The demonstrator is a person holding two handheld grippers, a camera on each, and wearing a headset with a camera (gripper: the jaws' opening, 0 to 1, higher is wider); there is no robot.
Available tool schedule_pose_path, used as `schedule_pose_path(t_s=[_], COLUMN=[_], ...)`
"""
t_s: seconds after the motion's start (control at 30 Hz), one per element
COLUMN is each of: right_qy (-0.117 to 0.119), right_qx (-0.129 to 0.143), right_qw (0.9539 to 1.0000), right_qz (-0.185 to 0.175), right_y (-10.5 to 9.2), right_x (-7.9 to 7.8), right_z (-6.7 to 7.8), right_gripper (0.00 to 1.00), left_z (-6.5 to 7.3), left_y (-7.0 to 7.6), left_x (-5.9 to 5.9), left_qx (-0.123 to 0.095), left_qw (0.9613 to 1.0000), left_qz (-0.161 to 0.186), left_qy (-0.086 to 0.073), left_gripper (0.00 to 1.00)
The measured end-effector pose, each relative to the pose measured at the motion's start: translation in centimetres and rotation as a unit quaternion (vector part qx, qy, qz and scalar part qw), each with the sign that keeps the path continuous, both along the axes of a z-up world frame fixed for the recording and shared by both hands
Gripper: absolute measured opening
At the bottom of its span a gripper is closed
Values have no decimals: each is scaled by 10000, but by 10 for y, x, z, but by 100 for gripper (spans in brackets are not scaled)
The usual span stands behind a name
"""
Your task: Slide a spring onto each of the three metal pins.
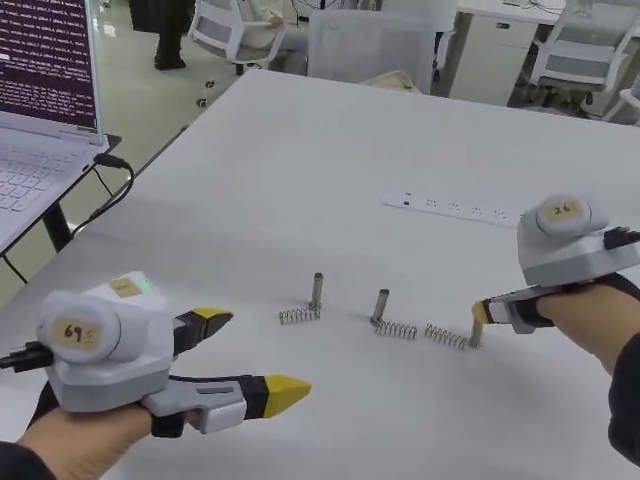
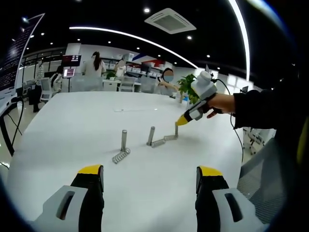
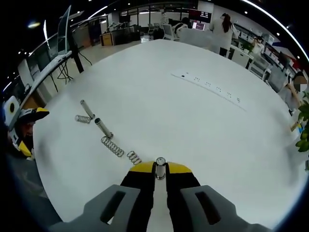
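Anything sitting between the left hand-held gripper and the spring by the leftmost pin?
Nothing visible. Bare table is all that lies between the open left hand-held gripper and that spring, which lies beside the leftmost pin.

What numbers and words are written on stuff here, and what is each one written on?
"69": on the paper sticker on the left gripper.
"26", a bit blurred: on the round label on the right gripper.
On the laptop screen: lines of text, too small to read.
On the power strip: any markings are too small to read.
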State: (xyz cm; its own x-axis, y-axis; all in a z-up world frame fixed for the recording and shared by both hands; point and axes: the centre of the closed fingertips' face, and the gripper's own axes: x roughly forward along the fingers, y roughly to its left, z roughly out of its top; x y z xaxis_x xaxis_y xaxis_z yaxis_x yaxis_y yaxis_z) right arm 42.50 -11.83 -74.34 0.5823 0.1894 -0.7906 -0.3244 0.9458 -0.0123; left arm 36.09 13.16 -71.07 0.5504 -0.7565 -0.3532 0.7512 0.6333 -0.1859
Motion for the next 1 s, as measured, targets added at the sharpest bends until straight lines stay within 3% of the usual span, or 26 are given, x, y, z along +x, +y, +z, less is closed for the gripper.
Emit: schedule_pose_path(t_s=[0.4,1.0], right_qy=[36,13], right_qx=[-11,-33], right_qw=[10000,10000], right_qz=[-9,76], right_y=[0,0], right_x=[-9,-9], right_z=[0,0], right_gripper=[6,6], left_z=[3,2], left_y=[-1,-2], left_x=[-2,-2], left_qx=[14,18], left_qw=[10000,10000], left_qz=[-39,-47], left_qy=[-35,-22], left_gripper=[75,75])
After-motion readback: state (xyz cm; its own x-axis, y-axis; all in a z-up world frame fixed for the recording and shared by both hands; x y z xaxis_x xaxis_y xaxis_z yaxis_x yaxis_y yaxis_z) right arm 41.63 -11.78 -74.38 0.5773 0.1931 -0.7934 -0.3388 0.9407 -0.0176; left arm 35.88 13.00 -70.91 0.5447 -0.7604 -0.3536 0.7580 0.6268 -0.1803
